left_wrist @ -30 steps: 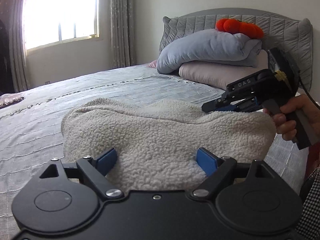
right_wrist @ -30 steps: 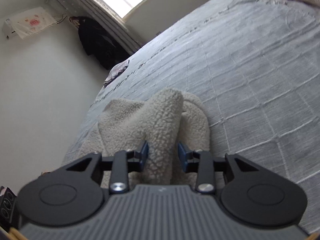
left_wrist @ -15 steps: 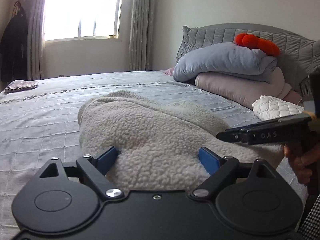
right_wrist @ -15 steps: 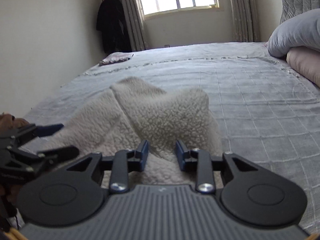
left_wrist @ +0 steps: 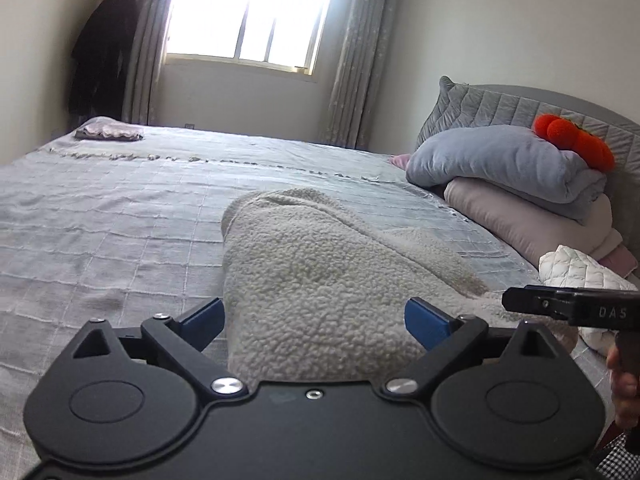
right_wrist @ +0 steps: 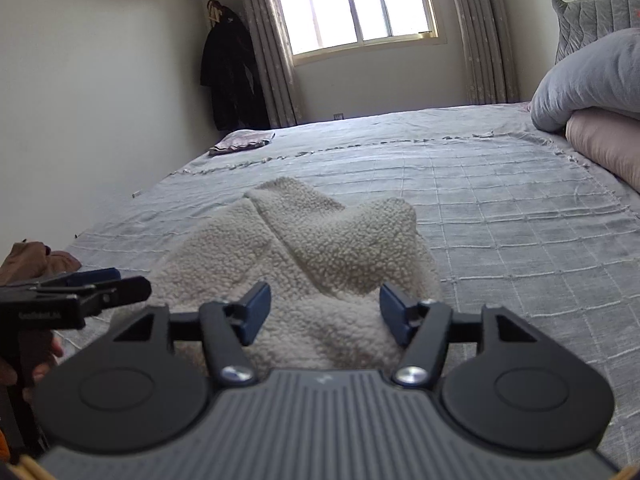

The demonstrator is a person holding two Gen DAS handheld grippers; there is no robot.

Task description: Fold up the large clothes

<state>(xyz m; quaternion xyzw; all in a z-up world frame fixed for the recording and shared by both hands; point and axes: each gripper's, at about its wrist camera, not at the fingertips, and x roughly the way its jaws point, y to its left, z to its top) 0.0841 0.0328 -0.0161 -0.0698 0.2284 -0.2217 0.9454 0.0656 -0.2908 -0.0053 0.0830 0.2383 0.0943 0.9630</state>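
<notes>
Blue pads tip both grippers, and each pair stands apart with nothing pinched. The left gripper (left_wrist: pixel 314 318) has just been spreading its jaws to nearly their widest; the cream fleece garment (left_wrist: pixel 320 276) lies between the pads, which do not press on it. The right gripper (right_wrist: pixel 323 312) has also just been opening, to a middling gap, and the same fleece (right_wrist: pixel 320 248) sits between its pads without being squeezed.

Each gripper shows in the other's camera: the right one (left_wrist: pixel 568 306) pokes in from the right edge of the left view, a hand (left_wrist: pixel 624 384) on its grip, while the left one (right_wrist: pixel 96 284) enters from the left edge of the right view.

The fleece is bunched in a folded heap on the grey quilted bedspread (left_wrist: pixel 100 216), near the front edge of the bed. Further off, a grey duvet (left_wrist: pixel 508 164) is stacked on a pink one (left_wrist: pixel 528 220) against the headboard, with an orange plush (left_wrist: pixel 576 140) on top. A small folded cloth (right_wrist: pixel 242 142) lies at the far corner, below a dark coat (right_wrist: pixel 230 76) hanging beside the curtained window (right_wrist: pixel 360 0).
</notes>
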